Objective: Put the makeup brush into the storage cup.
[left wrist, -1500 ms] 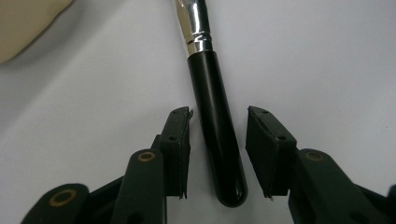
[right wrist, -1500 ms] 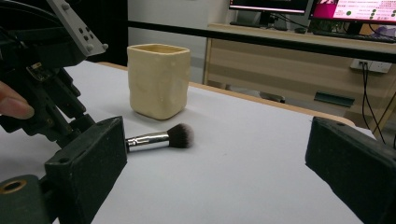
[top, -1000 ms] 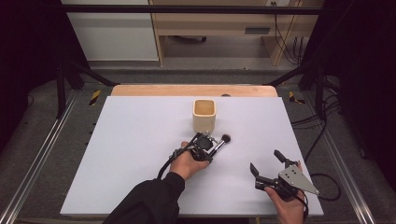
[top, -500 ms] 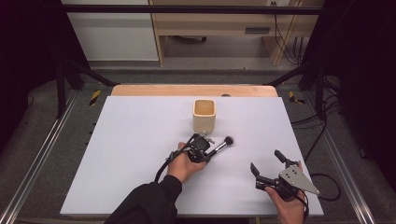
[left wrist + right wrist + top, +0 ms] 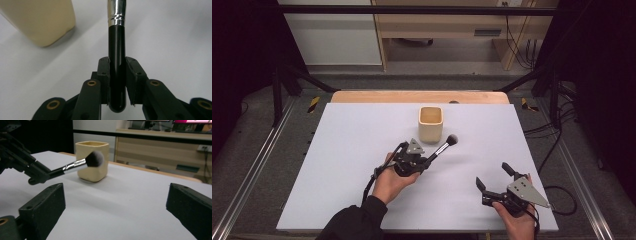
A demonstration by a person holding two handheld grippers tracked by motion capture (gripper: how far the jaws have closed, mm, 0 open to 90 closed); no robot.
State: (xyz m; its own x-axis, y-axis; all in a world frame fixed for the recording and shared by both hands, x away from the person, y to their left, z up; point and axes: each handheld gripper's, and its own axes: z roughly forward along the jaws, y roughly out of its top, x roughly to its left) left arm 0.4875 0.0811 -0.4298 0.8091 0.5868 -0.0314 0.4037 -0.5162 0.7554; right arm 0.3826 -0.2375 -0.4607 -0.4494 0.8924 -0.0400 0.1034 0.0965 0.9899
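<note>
While the brush (image 5: 443, 147) lay lower and flatter a second ago, it now slants up toward the upper right of the high view, its dark bristle head lifted nearer the rim of the cream cup (image 5: 431, 124) at frame centre. The left gripper (image 5: 424, 161) has its fingers (image 5: 103, 72) clenched on the black handle close to its butt end, the silver ferrule running out ahead of them in the left gripper view. From the right gripper view the bristles hang in front of the cup's near face, clear of the white worktop (image 5: 342, 165). The right gripper (image 5: 494, 177), at lower right of the high view, has not moved; its fingers (image 5: 42, 207) are spread wide and hold nothing. The rise suggests the brush is being carried to the cup; the head has yet to clear the rim.
</note>
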